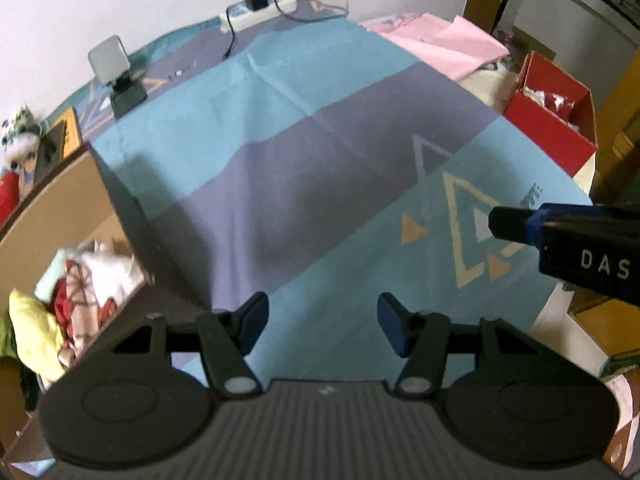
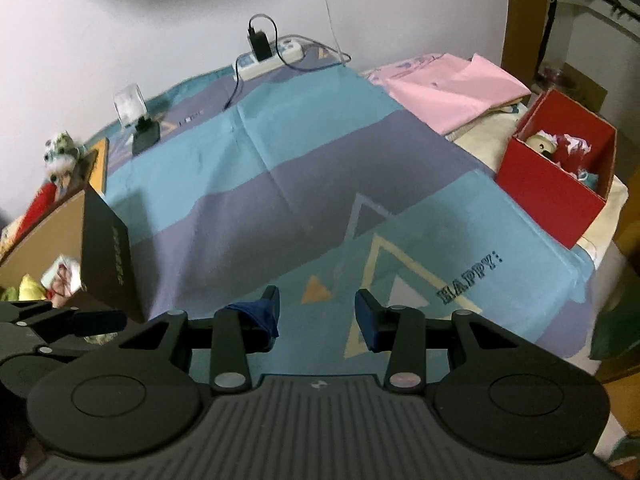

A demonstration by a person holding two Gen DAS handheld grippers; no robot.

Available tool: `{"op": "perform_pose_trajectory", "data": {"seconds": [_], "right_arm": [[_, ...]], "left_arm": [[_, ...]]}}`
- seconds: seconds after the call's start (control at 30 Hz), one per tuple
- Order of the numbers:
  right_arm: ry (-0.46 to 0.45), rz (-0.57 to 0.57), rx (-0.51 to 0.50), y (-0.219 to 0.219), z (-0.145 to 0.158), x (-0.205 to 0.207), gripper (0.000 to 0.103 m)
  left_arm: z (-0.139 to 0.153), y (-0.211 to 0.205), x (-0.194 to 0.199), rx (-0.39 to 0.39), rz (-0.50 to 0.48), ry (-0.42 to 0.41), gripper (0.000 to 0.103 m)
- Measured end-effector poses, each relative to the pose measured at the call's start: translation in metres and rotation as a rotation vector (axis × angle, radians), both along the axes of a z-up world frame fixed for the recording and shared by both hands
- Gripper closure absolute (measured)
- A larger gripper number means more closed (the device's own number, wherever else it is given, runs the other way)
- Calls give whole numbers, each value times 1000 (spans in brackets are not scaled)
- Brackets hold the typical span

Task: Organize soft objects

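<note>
Fingers (image 1: 252,322) of our left gripper (image 1: 322,322) stand wide, empty; right gripper (image 2: 316,312) likewise parted over the blue cloth (image 2: 280,168). Soft toys fill the cardboard box (image 1: 52,208) left, red box (image 2: 556,196) right.

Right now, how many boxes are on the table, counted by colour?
Red box: 1
Brown cardboard box: 1
Total: 2
Both hold soft items; neither gripper holds anything.
</note>
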State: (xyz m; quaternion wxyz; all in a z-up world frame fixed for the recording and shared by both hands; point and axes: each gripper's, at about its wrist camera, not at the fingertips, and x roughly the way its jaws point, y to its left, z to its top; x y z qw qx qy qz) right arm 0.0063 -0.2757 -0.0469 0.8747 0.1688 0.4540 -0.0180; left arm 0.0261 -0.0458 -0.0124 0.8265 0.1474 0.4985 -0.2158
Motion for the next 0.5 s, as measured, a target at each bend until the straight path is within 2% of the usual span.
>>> {"op": "perform_pose_trajectory", "data": {"seconds": [0.23,0.37,0.5], "right_arm": [[-105,78,29,12,25,25,78],[-169,167,46,39,44,43,78],[-217,270,69,74,58,60,78]], "left_arm": [[22,17,21,-7,120,-88,44],[38,47,32,8,228,-154,44],[47,88,40,26,342,-180,44]]}}
